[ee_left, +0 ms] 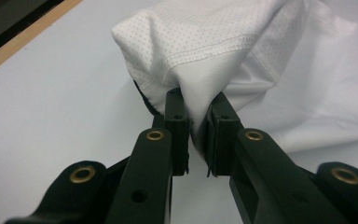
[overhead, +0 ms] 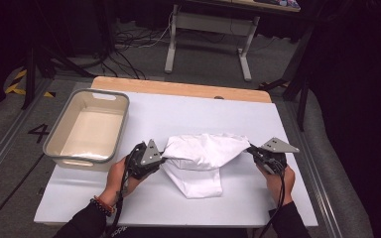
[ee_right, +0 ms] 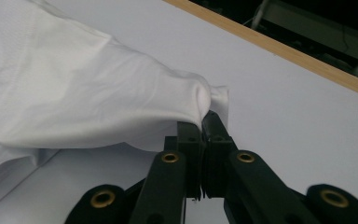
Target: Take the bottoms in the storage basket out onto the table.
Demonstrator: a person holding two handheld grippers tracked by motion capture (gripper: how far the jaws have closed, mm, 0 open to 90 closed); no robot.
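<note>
White cloth [overhead: 201, 158] lies near the middle of the tabletop [overhead: 144, 116], toward its near edge, stretched between the two claws. Its upper part is lifted and pulled into a band from left to right, while a folded part hangs down onto the tabletop below it, toward the near edge. The left claw [overhead: 155, 156] sits at the cloth's left end; in the left gripper view its pads [ee_left: 177, 119] pinch a gathered fold of dotted fabric with a stitched hem, so it is gripping the cloth. The right claw [overhead: 254, 151] sits at the cloth's right end, clamped on a bunched corner [ee_right: 214, 100] that pokes out just past its tips. A grey tub [overhead: 62, 158] stands at the left edge of the tabletop, apart from the cloth.
</note>
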